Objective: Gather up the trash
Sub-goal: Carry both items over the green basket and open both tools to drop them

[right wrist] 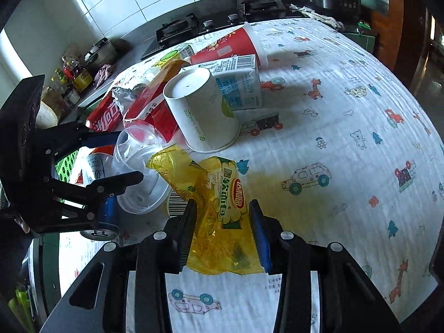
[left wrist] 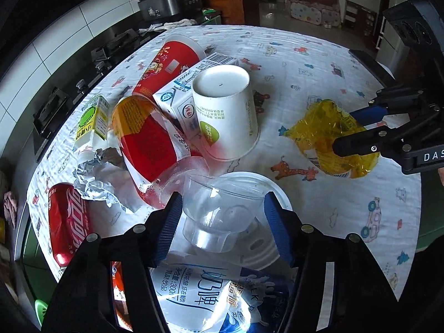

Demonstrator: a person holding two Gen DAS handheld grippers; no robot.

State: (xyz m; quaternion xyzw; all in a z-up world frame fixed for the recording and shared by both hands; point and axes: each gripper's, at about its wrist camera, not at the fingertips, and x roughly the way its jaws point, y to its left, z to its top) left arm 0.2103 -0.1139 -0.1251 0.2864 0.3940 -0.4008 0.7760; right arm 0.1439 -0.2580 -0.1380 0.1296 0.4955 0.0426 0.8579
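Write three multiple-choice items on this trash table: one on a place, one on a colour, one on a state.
1. The clear cup is:
A. in a bin
B. between the fingers of the left claw
C. on the floor

2. The wrapper gripped by the right claw is:
A. yellow
B. green
C. black

3. The white paper cup is:
A. upright
B. crushed flat
C. upside down

Answers:
1 B: the blue pads flank the clear cup on both sides.
2 A: the see-through film between the pads is yellow.
3 C: its closed base faces up and its rim is on the cloth.
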